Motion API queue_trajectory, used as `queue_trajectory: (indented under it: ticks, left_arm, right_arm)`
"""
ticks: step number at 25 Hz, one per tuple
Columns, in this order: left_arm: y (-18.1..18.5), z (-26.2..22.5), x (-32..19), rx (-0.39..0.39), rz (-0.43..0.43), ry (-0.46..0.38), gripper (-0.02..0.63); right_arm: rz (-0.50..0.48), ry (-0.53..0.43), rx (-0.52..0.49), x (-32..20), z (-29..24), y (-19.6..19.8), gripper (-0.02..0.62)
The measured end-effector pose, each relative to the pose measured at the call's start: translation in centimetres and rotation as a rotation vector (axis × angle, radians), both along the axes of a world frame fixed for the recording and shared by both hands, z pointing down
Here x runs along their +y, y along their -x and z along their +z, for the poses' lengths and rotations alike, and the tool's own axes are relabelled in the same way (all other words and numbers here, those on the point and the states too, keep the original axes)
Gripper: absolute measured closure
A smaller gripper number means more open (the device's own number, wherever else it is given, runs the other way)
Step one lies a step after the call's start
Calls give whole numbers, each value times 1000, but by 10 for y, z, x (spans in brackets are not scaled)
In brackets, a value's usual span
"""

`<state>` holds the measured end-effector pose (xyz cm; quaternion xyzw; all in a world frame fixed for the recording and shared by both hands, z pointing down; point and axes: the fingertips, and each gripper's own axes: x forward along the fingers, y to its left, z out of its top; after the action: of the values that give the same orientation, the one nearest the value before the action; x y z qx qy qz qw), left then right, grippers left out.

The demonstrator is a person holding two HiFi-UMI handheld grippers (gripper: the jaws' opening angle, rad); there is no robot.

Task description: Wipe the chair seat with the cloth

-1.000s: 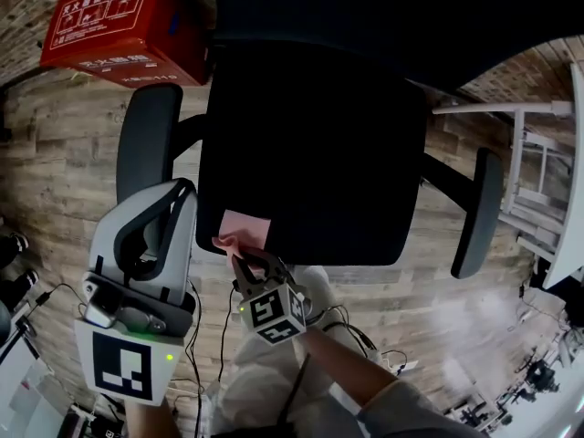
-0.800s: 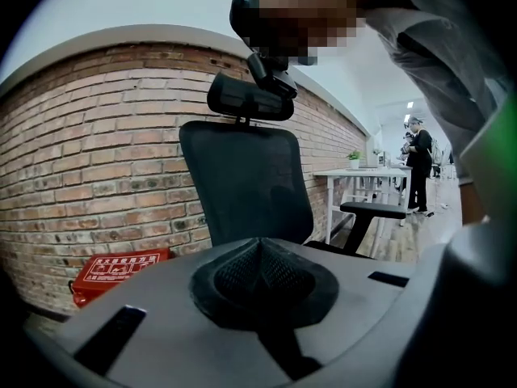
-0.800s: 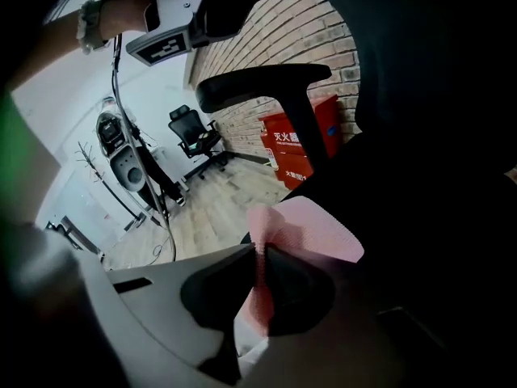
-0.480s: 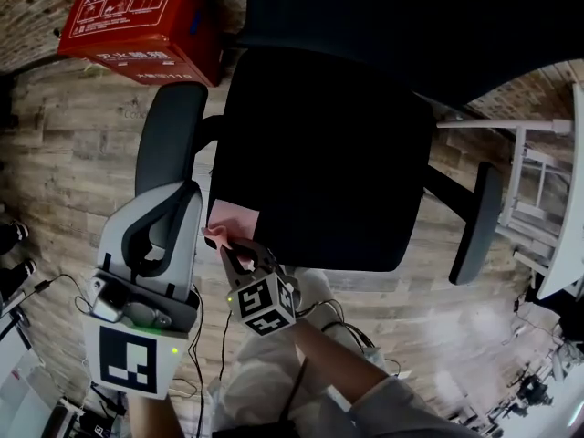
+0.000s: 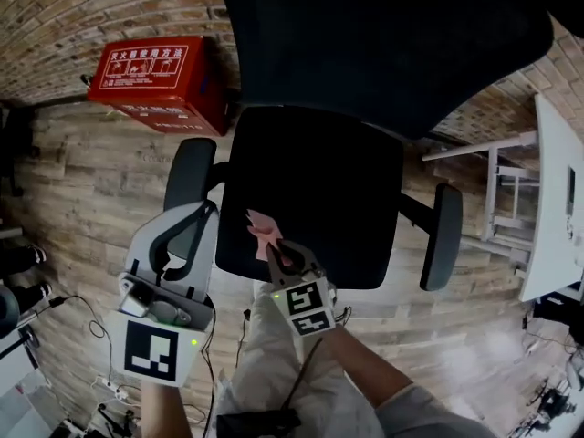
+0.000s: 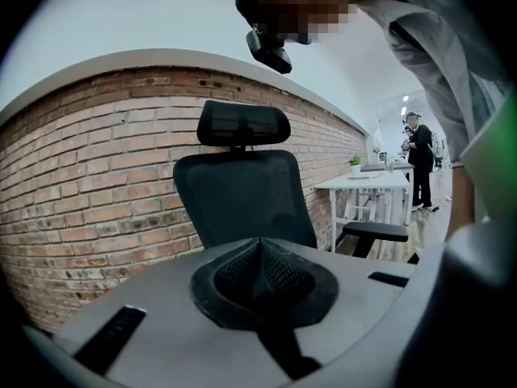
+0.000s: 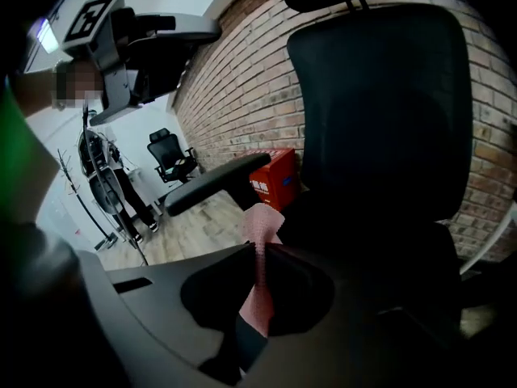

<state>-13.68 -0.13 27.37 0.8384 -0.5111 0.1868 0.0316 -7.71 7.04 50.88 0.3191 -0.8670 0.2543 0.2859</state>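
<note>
The black office chair's seat [image 5: 315, 190] fills the middle of the head view, with its backrest [image 5: 383, 35] above it. A pink cloth [image 5: 263, 232] hangs bunched over the seat's front left part, and my right gripper [image 5: 274, 246] is shut on it. In the right gripper view the cloth [image 7: 260, 231] stands pinched between the jaws of the right gripper [image 7: 257, 253], before the backrest [image 7: 380, 111]. My left gripper [image 5: 203, 213] is shut and holds nothing, and is raised beside the left armrest [image 5: 187, 185]. The left gripper [image 6: 260, 250] faces the backrest [image 6: 242, 196].
A red box [image 5: 162, 82] stands on the wooden floor by the brick wall, left of the chair. The right armrest [image 5: 441, 235] and a white table [image 5: 555, 199] lie to the right. Cables [image 5: 87, 313] trail at lower left. A person [image 6: 420, 158] stands far off by a table.
My right gripper has carried the cloth from the seat's front left corner a little inward, and the cloth now stands bunched up. The head view has pulled back, so more wall shows.
</note>
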Motion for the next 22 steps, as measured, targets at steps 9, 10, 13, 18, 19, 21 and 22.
queue_trajectory:
  ticks: [9, 10, 13, 18, 19, 21, 22]
  left_arm:
    - [-49, -94, 8, 28, 29, -28, 588]
    - [-53, -104, 8, 33, 33, -41, 588]
    - [-66, -135, 9, 47, 42, -79, 588]
    - [-89, -178, 15, 38, 83, -118, 588]
    - [-92, -184, 16, 34, 92, -123, 588]
    - [-99, -196, 19, 25, 113, -142, 588]
    - [-102, -201, 21, 15, 129, -153, 588]
  right_arm:
    - [127, -148, -29, -48, -136, -82, 543]
    - [148, -170, -31, -53, -150, -94, 543]
    - [207, -223, -40, -62, -193, -129, 543]
    - [265, -325, -27, -66, -260, -178, 543]
    - [273, -349, -26, -66, -273, -184, 543]
    - [288, -390, -32, -66, -296, -194, 543]
    - [295, -409, -34, -65, -306, -199, 543]
